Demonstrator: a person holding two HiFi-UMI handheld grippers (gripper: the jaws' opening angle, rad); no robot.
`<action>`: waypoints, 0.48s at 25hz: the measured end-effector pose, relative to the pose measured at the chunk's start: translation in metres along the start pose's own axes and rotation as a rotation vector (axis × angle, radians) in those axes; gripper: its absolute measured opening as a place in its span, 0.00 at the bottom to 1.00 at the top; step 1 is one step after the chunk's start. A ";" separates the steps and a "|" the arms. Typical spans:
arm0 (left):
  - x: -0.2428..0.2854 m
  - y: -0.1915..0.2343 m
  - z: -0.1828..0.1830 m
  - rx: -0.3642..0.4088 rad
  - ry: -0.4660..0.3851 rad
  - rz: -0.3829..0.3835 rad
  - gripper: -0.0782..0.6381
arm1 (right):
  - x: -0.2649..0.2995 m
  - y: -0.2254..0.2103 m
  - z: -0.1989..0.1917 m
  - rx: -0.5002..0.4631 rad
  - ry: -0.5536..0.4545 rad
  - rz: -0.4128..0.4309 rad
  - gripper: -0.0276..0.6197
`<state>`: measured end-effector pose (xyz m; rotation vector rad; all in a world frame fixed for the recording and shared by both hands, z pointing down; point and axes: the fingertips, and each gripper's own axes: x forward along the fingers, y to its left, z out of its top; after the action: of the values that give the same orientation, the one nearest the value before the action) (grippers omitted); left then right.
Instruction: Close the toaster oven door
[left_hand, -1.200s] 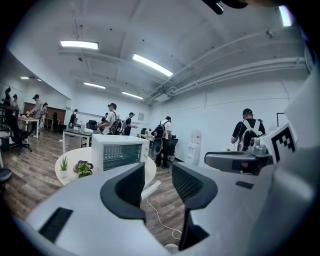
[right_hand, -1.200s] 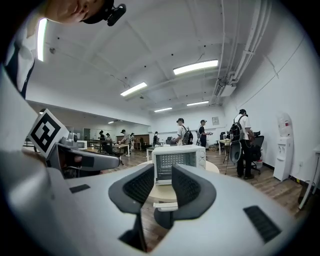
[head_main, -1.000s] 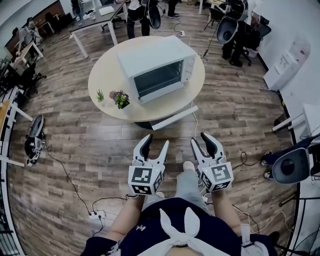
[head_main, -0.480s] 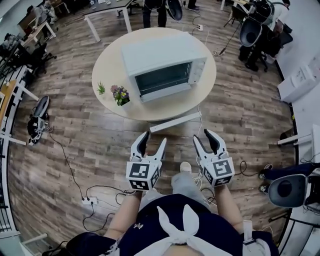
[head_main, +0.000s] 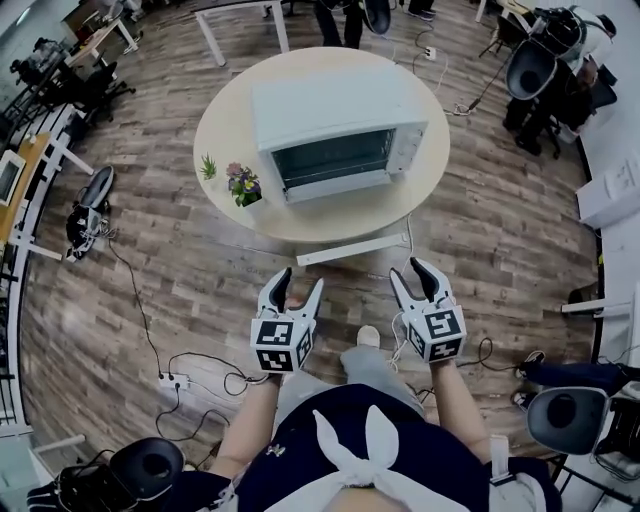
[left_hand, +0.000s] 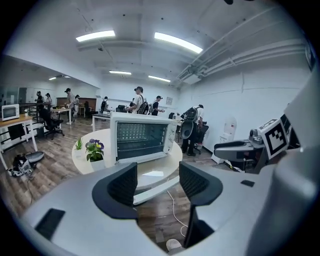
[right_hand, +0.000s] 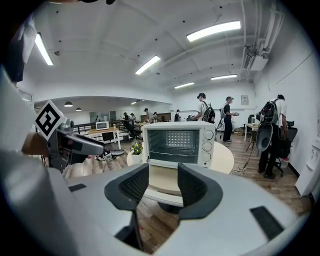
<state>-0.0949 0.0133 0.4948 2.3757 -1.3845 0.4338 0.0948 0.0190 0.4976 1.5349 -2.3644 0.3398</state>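
Since the earlier frames the person has come closer to the round table (head_main: 225, 130), which now fills more of the head view. Both grippers have sunk a little, and their jaws have just been opening.

The left gripper (head_main: 300, 280) is released, its jaws spread wide with nothing clamped. In the left gripper view (left_hand: 157, 182) only the far scene shows through the gap. The right gripper (head_main: 413, 272) is also released, its jaws apart though somewhat narrower than the left's, and they press on nothing (right_hand: 162, 186).

The white toaster oven (head_main: 340, 130) stands on the table straight ahead of both grippers and well apart from them, with its open front turned toward them. Its door (head_main: 352, 249) is dropped down flat. The door's white outer edge juts past the table rim and is the part nearest the grippers, ahead of the gap between the two of them. In the left gripper view the oven (left_hand: 142, 137) sits above and beyond the jaws, and the door (left_hand: 152, 180) shows between them. In the right gripper view the oven (right_hand: 180, 142) is likewise dead ahead.

A small pot of flowers (head_main: 243, 187) stands on the table beyond the left gripper, to the oven's left. A power strip (head_main: 172, 381) with its cable lies on the wooden floor, outboard of the left gripper.
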 end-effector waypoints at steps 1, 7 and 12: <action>0.003 0.000 -0.004 0.003 0.014 0.014 0.46 | 0.002 -0.005 -0.002 -0.001 0.008 0.009 0.31; 0.027 -0.002 -0.021 0.007 0.074 0.087 0.46 | 0.015 -0.042 -0.020 0.015 0.063 0.067 0.31; 0.040 0.007 -0.028 -0.039 0.073 0.153 0.46 | 0.029 -0.073 -0.035 0.031 0.102 0.116 0.31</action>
<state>-0.0846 -0.0081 0.5384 2.2094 -1.5328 0.5239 0.1542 -0.0224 0.5434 1.3627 -2.3840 0.4718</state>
